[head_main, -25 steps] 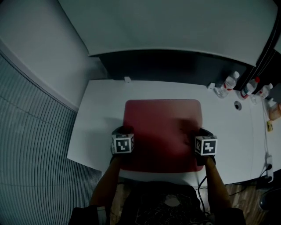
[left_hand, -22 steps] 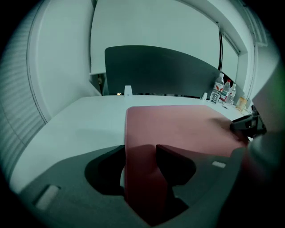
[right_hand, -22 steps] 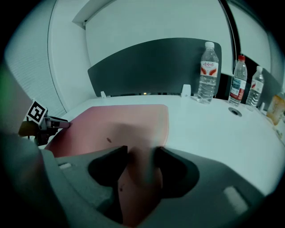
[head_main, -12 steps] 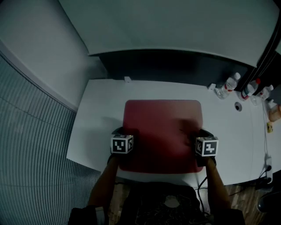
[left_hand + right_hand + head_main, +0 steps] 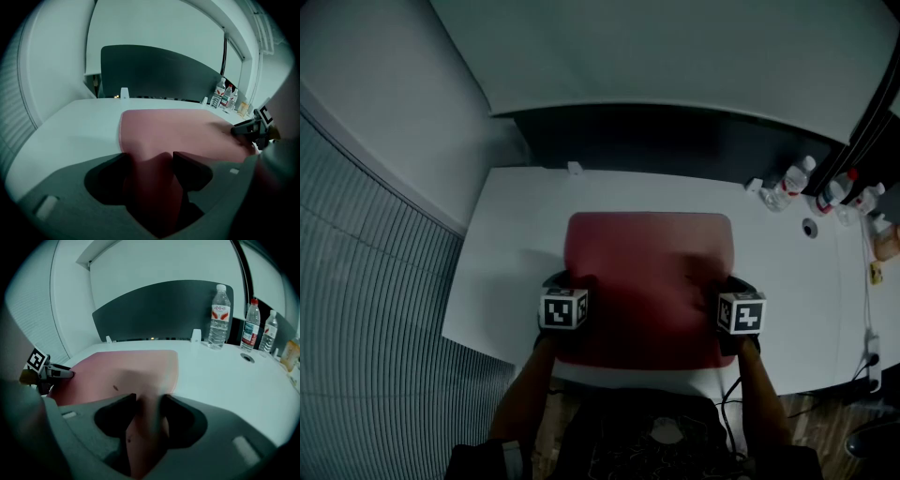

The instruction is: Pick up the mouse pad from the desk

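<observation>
So, we see red mouse pad [image 5: 647, 272] flat mid-frame on white desk [image 5: 506, 244]. Left gripper [image 5: 567, 281] at pad's lower-left edge, right gripper [image 5: 733, 283] at lower-right. Both jaws just been closing, narrow, pinching pad edge.

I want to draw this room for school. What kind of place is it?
Probably an office. There is a wide white desk with a dark divider panel standing behind it, a red mouse pad lying on it, and water bottles standing towards one end.
</observation>
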Demonstrator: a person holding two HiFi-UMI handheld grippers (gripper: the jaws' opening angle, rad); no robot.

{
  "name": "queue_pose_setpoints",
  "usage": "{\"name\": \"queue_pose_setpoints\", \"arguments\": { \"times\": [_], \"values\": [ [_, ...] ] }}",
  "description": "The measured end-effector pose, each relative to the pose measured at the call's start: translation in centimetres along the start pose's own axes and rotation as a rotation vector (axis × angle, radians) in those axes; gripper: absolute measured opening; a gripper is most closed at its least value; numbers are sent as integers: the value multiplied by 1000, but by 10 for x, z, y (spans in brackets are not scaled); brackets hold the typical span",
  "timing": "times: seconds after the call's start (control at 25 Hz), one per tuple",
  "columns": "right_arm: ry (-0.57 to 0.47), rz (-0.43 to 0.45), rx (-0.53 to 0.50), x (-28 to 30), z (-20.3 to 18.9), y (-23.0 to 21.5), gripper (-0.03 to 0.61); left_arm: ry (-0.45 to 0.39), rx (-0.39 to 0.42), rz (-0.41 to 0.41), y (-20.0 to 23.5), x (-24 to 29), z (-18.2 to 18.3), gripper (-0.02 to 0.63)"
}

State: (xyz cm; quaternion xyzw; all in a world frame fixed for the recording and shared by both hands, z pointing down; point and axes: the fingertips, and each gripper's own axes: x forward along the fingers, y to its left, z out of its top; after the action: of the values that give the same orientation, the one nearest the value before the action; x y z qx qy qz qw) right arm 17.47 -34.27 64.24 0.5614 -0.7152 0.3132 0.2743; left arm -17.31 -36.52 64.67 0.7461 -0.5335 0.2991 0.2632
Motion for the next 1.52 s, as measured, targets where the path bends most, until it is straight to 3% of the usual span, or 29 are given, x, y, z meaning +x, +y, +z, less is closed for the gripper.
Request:
{"name": "queue_pose_setpoints", "arguments": {
  "times": [0.32, 0.44, 1.0, 1.52],
  "values": [
    [11, 37, -16, 0, 0, 7, 144, 27, -7, -23, -3, -4, 1, 251],
    [17, 45, -3, -1, -2, 7, 132, 38, 11, -47, -11, -5, 3, 187],
    [-82, 101, -28, -23, 20, 24, 92, -26, 21, -89, -32, -30, 26, 110],
    [-154, 113, -40, -51, 34, 42, 81, -114, 46, -117, -53, -61, 49, 87]
  ]
}}
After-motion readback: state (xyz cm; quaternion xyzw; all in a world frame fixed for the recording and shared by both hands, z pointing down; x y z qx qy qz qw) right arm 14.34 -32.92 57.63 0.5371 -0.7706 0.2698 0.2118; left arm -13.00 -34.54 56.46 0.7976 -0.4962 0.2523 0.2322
